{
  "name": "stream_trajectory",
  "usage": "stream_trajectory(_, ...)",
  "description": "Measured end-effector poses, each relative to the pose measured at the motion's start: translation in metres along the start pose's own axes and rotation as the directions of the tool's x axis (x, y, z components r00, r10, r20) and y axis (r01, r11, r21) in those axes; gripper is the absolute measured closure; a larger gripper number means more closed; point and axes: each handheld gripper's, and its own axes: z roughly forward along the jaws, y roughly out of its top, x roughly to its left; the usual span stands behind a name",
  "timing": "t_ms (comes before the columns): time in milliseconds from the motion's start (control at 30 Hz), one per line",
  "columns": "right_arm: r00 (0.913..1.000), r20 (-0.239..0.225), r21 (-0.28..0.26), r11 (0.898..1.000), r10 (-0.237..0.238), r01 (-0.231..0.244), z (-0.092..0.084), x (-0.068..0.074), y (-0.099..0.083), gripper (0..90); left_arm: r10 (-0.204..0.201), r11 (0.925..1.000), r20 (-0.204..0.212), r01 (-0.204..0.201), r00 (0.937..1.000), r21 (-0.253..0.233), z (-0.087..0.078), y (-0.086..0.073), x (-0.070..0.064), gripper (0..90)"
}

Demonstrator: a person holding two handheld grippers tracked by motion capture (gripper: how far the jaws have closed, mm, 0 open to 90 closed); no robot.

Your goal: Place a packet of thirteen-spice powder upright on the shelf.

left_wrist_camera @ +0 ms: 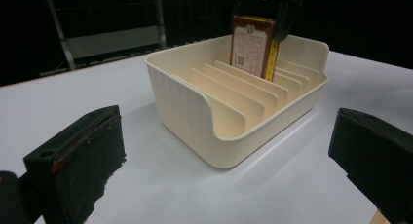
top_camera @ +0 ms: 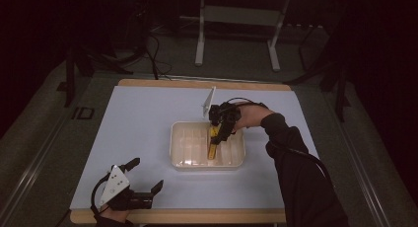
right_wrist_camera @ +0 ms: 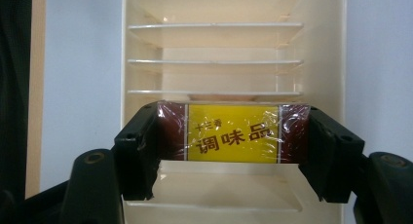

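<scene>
right hand-held gripper (right_wrist_camera: 234, 136) clamping seasoning box (right_wrist_camera: 233, 133) by short ends over slotted tray (left_wrist_camera: 204, 131) | light, stiff, film-slick | left hand-held gripper (top_camera: 146, 175) idling wide on bench (top_camera: 143, 113)

The high view looks forward and down over the whole counter (top_camera: 148, 118) from the near side. The left gripper view sits low by the counter, facing the rack (left_wrist_camera: 234, 131) from close range. The right gripper view looks straight down into the rack (right_wrist_camera: 321, 48), very near. All three share the rack (top_camera: 182, 138).
</scene>
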Motion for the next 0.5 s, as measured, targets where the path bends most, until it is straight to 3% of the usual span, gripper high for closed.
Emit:
stream_trajectory(200, 1.0000, 0.001, -0.012, 1.000, 0.001, -0.001, 0.0018, 0.0000, -0.0013, 31.5, 0.001, 1.0000, 0.001, -0.001, 1.0000, 0.001, 0.0002, 0.0000, -0.0004, 0.0)
stream_trajectory(500, 1.0000, -0.009, 0.024, 1.000, 0.004, -0.004, 0.0025, 0.0014, 0.0027, 27.3, -0.001, 1.0000, 0.002, 0.001, 1.0000, 0.002, 0.0003, 0.0000, -0.0001, 0.0)
